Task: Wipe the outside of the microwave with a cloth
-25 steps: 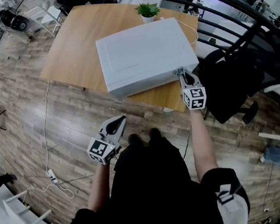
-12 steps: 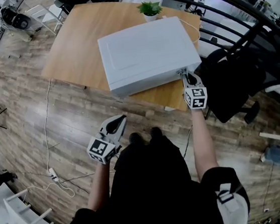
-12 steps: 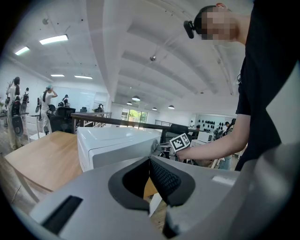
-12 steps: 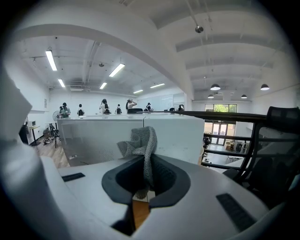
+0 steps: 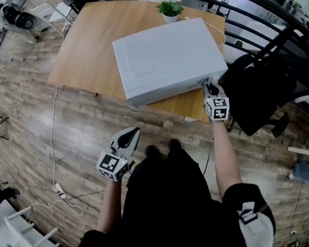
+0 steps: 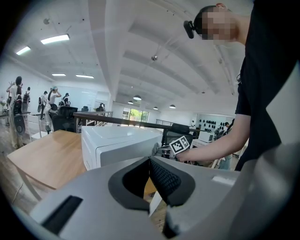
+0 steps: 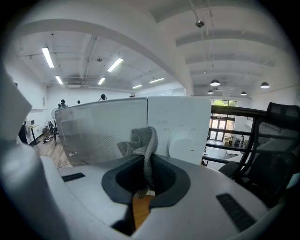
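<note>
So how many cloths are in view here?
1. A grey cloth is pinched in the right hand-held gripper, held up at the microwave's front beside the dial. The left hand-held gripper is shut on nothing. Another could be hidden behind the microwave.

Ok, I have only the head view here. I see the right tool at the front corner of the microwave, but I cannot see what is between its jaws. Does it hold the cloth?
Observer: Yes. In the right gripper view, the right tool is shut on a grey knitted cloth, which stands up from between the jaws.
Operator: Which face of the microwave does it look at?
Observer: The front of the microwave. The door window is to the left of the cloth and the round knob to the right.
Operator: And the left tool?
Observer: In the left gripper view, the left tool has its jaws together with nothing between them.
</note>
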Available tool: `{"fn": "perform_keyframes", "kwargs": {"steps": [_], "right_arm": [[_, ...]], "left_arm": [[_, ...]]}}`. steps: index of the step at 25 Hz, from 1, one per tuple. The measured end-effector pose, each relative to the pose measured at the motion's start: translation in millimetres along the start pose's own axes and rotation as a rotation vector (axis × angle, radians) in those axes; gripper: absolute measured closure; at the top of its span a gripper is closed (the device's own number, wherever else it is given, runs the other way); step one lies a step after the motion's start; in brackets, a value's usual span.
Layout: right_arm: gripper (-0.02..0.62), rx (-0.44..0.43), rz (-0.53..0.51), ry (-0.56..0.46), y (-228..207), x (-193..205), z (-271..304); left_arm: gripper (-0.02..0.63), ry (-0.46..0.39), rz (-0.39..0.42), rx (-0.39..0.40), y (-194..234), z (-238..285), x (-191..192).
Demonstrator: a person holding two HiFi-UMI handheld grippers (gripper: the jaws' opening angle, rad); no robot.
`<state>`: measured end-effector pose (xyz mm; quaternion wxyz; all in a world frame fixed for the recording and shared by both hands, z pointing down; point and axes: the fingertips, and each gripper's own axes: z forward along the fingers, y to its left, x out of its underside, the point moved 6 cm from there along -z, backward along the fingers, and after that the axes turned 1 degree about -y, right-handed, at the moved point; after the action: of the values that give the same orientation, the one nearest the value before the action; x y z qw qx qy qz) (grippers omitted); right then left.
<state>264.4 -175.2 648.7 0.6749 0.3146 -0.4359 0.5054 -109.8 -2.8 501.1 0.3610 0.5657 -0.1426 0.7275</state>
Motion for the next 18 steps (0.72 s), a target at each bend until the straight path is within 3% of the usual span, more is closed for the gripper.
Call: {"fn": "perform_keyframes", "kwargs": {"steps": [18], "right_arm": [[0.575,-0.012,-0.029,0.029,51.6,5.3,13.1]], "left_arm": [[0.603,0.013,-0.008,0.041,18.6,-27.6,5.7]]}}
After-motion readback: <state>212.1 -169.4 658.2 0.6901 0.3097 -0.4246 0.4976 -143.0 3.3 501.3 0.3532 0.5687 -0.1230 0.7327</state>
